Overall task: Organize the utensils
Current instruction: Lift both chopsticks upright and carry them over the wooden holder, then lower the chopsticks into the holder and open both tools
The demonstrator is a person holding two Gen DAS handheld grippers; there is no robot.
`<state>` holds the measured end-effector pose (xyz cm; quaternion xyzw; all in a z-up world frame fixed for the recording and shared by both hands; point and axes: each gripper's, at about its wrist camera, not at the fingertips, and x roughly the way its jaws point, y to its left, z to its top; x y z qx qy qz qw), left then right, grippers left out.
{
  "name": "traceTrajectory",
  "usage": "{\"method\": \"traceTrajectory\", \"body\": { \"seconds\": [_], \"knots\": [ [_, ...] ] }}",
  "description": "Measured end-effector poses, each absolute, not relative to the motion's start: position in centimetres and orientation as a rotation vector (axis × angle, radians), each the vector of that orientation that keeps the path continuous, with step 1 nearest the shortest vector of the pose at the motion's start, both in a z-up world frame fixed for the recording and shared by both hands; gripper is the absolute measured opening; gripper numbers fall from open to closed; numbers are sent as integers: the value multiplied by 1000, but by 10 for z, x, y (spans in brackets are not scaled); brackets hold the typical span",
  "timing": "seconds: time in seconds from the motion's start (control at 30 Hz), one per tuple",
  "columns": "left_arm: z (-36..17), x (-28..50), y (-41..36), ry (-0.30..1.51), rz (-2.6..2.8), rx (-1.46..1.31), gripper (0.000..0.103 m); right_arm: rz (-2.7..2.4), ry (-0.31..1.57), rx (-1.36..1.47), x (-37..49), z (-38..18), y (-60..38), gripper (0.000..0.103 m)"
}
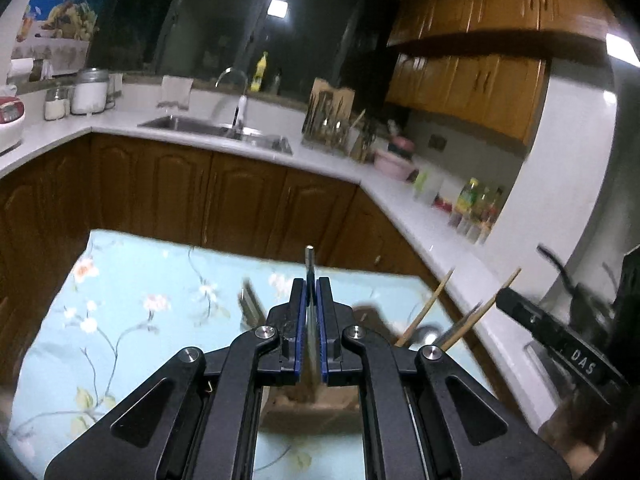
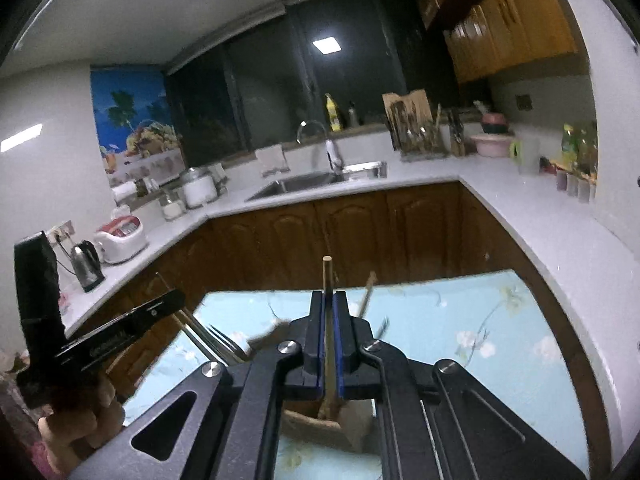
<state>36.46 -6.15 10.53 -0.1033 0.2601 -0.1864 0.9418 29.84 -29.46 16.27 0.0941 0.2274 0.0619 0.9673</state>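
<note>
Two grippers are over the flowered tablecloth [image 1: 132,292]: the left gripper [image 1: 312,300] is clamped tight on one metal utensil [image 1: 310,264] whose handle sticks up past its tips, and the right gripper [image 2: 329,312] is clamped on one wooden chopstick [image 2: 327,276] standing upright between its pads. Two more chopsticks [image 1: 434,304] lean up beside the left gripper. The brown holder [image 1: 312,404] beneath them is mostly hidden and blurred.

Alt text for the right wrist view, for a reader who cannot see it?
The right gripper, shut on a wooden chopstick, is above a floral tablecloth. The left gripper is at the left; a kitchen sink is behind.
</note>
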Motion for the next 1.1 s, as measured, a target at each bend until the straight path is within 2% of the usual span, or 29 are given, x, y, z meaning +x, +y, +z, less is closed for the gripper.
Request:
{"method": "traceTrajectory", "body": {
  "seconds": [0.13,0.57,0.67,0.7,0.83,0.87,0.93,1.0,1.1],
  "knots": [
    [83,365,-62,546,-365,-201,4,122,496,220,304,140,-298,2],
    [91,364,-61,579,-373,-196,5,108,555,266,311,122,-309,0],
    [93,361,-61,581,-383,-203,11,117,563,276,312,123,-310,1],
    [94,359,-61,576,-383,-202,14,119,564,282,311,123,-311,7],
    [98,344,-58,555,-388,-201,29,114,566,299,308,123,-315,10],
    [99,339,-56,550,-387,-205,32,112,565,302,306,123,-315,13],
    [98,328,-50,542,-379,-221,48,107,564,309,301,124,-317,26],
    [95,316,-42,527,-362,-235,54,108,546,317,293,124,-318,50],
    [89,301,-31,537,-355,-248,60,118,511,318,278,125,-320,68]
  ]
}}
